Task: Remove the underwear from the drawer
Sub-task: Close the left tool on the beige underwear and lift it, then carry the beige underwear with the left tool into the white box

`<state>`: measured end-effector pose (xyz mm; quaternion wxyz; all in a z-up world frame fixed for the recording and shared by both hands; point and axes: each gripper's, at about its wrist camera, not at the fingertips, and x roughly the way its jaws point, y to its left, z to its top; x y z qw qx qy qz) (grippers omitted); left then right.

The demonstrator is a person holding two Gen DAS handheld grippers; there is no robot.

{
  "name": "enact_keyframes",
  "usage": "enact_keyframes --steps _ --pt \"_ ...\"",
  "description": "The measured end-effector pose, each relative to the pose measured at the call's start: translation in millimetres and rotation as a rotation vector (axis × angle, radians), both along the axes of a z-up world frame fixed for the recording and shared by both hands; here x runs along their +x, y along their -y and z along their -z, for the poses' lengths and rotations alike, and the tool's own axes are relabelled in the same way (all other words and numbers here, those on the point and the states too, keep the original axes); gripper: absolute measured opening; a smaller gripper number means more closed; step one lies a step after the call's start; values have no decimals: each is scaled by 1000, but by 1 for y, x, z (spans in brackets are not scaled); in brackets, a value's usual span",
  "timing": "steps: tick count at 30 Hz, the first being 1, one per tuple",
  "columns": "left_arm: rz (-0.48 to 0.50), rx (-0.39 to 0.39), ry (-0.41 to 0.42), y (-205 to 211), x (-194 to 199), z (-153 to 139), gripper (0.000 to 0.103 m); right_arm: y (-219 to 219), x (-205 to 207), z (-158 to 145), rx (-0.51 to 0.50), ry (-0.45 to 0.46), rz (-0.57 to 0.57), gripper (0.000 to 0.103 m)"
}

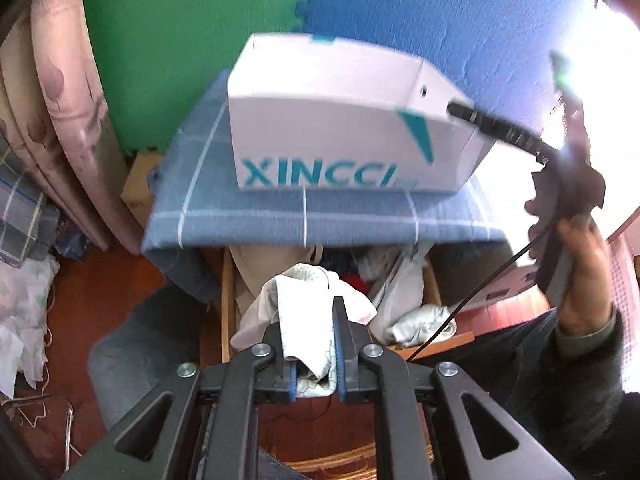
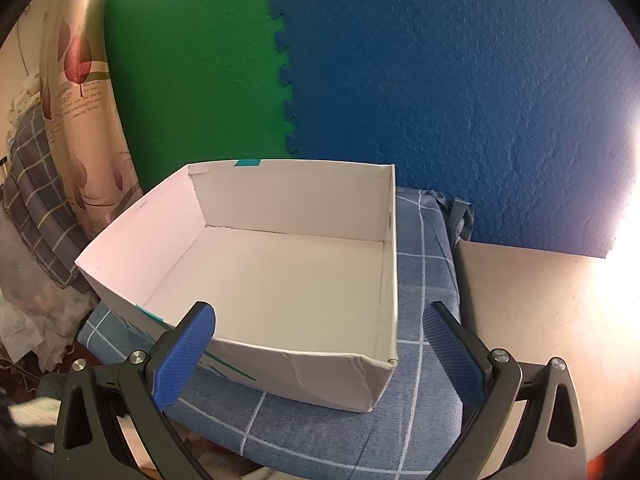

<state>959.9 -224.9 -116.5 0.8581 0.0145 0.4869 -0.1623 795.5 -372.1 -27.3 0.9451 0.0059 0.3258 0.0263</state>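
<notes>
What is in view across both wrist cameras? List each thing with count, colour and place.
box: one, white with teal lettering, empty, on the checked cloth
cloth: one, blue checked, under the box
drawer: one, wooden, open, full of clothes, below the cloth
underwear: one, white, patterned, above the drawer
foam mats: two, green and blue, behind the box
curtain: one, pink, leaf print, left
left gripper: black, jaws shut on the underwear
right gripper: black, blue pads, jaws open over the box

The underwear (image 1: 316,320), a white garment with a faint greenish line pattern, hangs crumpled and bunched, pinched between the left tongs (image 1: 316,364) above the open wooden drawer (image 1: 228,304), which is crammed with mixed clothes.
</notes>
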Motion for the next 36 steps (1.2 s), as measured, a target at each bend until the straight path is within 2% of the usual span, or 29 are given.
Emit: enact_keyframes --steps 1,2,3,4,6,7,10,17,20,22,27,36 --pt "-7 -10 15 -10 -23 -13 13 1 0 0 -1 1 2 103" --pt "-8 -21 24 -34 -57 -2 13 2 0 0 0 0 6 103" --pt "-10 -38 33 -41 -65 -25 13 3 -1 1 2 0 9 103" --pt "-12 -48 47 -53 -97 -46 12 5 -1 2 4 -4 13 103" --pt "-11 -65 91 -51 -100 -68 12 7 -1 3 16 -6 12 103" --pt "-9 -71 114 -56 -124 -76 12 9 -2 4 23 -7 13 103" --pt "-4 -98 187 -57 -146 -118 11 9 -4 3 21 -1 19 103" --pt "22 -148 374 -19 -129 -214 11 6 -8 5 20 2 13 103" --pt "43 -143 472 -11 -133 -258 11 4 -9 5 25 3 8 103" --pt "53 -138 519 -8 -149 -280 11 4 -9 5 30 2 6 103" --pt "66 -134 607 1 -159 -316 11 4 -9 5 35 2 1 103" --pt "66 -142 684 -1 -169 -370 10 -6 -10 11 11 -17 -18 103"
